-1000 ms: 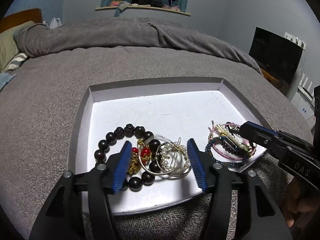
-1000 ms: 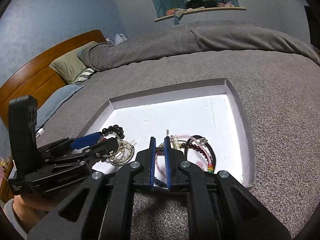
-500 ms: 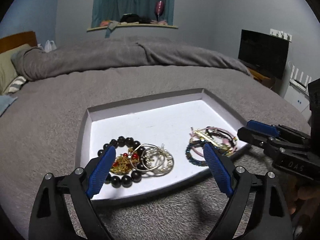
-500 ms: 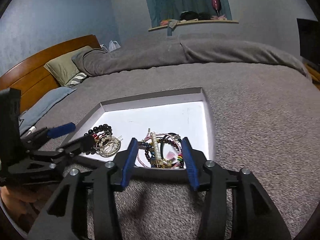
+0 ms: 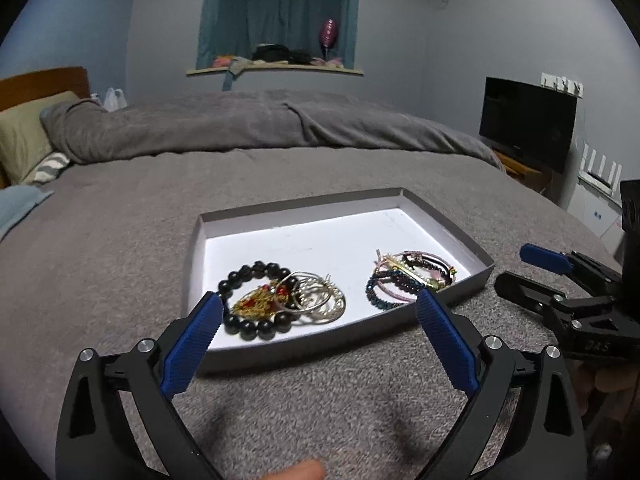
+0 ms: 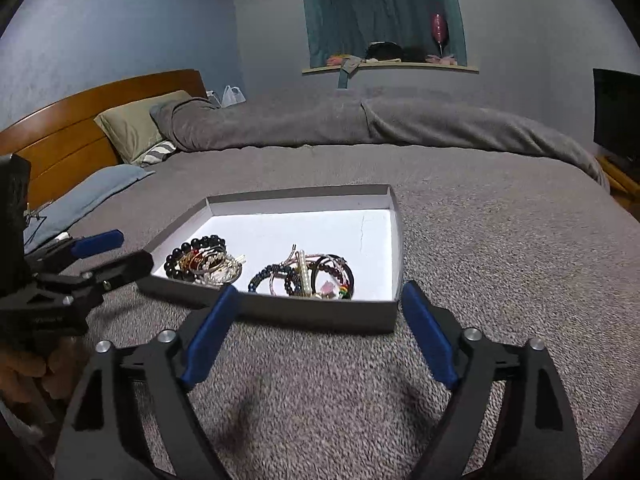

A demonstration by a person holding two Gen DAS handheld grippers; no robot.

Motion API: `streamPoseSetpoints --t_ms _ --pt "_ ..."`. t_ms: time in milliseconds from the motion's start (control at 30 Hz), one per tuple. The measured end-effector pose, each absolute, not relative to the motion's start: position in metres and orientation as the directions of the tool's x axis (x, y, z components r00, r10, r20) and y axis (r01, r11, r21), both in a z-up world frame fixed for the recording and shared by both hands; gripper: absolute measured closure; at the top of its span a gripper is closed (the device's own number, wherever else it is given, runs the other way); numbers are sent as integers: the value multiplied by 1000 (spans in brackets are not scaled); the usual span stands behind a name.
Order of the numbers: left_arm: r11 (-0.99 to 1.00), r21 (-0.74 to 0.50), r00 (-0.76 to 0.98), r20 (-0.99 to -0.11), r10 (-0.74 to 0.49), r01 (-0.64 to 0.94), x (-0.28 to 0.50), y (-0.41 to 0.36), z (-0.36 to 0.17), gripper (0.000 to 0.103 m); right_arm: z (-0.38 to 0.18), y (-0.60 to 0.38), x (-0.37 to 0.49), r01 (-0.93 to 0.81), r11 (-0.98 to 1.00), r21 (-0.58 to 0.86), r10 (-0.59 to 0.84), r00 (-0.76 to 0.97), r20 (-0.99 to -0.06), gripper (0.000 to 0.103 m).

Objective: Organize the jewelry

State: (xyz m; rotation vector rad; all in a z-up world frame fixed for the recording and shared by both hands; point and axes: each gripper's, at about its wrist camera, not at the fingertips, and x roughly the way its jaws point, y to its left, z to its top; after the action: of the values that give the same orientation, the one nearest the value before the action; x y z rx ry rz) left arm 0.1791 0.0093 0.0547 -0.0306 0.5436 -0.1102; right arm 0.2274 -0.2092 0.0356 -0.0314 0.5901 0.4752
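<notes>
A shallow gray box [image 5: 472, 278] with a white floor sits on the bed [image 5: 120, 264], which has a gray blanket on it. Two little heaps of jewelry lie in the near half of the box. The left heap [image 5: 280, 300] has a ring of black beads, a gold and red piece, and some silver hoops all on top of each other. The right heap [image 5: 408, 276] has blue, pink and dark bands with a gold bar across them. The two heaps are apart, with bare white floor between them. The far half of the box has nothing in it.

The left hand-held gripper [image 5: 318, 312] has its blue fingers spread wide apart and holds nothing. It hangs over the blanket, just on the near side of the box. The left heap lies straight ahead of it, a bit to the left.

The right hand-held gripper [image 6: 318, 304] is spread wide too, and holds nothing. It also sits on the near side of the box. The right heap [image 6: 304, 276] lies right in front of it, between its fingers.

So each hand-held gripper is nearer to its own heap. The gold bar points from near to far, so I think the right fingers would close across it from the sides. The bands are tangled, so one may drag the others along.
</notes>
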Motion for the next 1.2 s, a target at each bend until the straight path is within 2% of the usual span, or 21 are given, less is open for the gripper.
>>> streamPoseSetpoints --t_ms 133,267,500,700,1200 --pt "996 -52 852 -517 -87 71 171 11 48 5 35 -212 221 -441 892 99 421 732 -536 10" --pt "998 -32 861 -506 -61 52 164 10 40 5 35 -210 216 -445 892 86 420 740 -526 8" --pt "998 21 888 -458 -41 57 155 1 35 5 32 -196 203 -457 889 41 417 766 -489 8" --pt "998 7 889 -455 -50 60 155 4 34 5 34 -198 197 -454 891 27 415 788 -456 6" --pt "998 -11 887 -459 -53 54 153 9 34 5 32 -197 199 -458 888 31 417 776 -474 6"
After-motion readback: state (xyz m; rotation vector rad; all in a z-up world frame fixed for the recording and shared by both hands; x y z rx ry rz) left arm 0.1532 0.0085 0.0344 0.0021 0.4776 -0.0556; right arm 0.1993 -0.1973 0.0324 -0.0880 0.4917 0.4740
